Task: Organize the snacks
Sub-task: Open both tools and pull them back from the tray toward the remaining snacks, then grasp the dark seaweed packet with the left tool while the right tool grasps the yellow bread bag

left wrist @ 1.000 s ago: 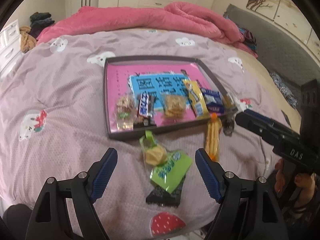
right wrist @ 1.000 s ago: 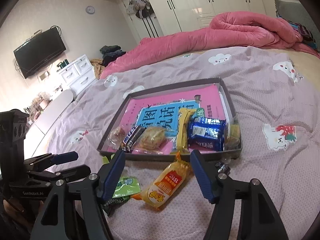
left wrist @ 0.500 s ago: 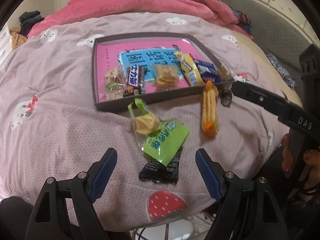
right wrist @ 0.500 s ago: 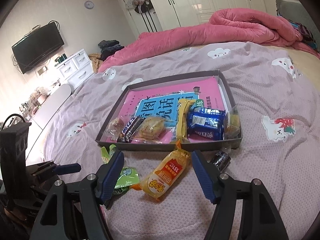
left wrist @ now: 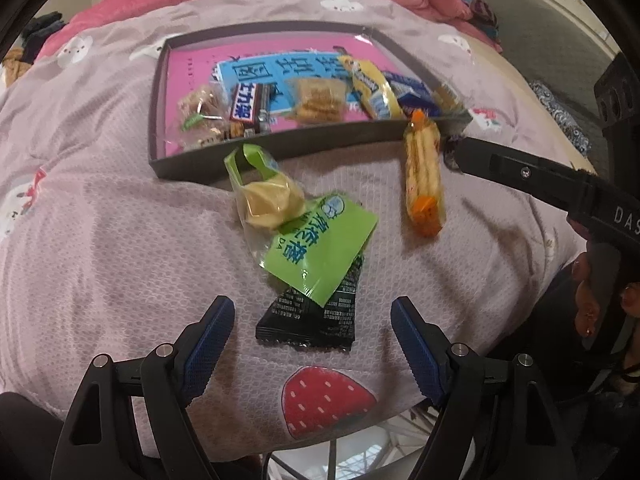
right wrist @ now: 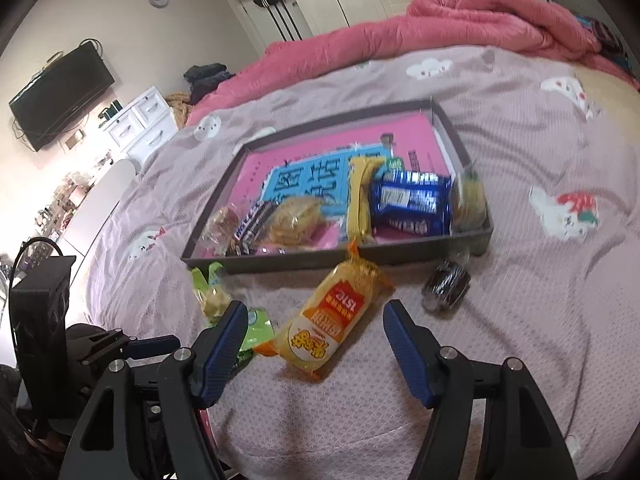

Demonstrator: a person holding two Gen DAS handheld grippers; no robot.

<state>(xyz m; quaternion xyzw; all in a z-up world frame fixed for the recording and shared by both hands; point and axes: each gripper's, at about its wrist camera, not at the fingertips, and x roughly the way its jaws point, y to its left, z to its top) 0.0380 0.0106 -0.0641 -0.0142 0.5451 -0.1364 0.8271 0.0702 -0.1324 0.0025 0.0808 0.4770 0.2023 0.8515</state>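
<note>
The left tongs (left wrist: 312, 342) hang wide apart over the bed (left wrist: 100, 240), gripping nothing. Just ahead of them lies a black packet (left wrist: 308, 320), partly under a green packet (left wrist: 320, 246) that touches a clear bag with a yellow pastry (left wrist: 268, 200). Ahead and right lies an orange cracker pack (left wrist: 424, 176), its far end against the tray (left wrist: 158, 120). The right tongs (left wrist: 520, 170) reach in from the right.

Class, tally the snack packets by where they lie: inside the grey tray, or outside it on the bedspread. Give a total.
Inside the grey tray: 6
Outside, on the bedspread: 5
Total: 11
</note>
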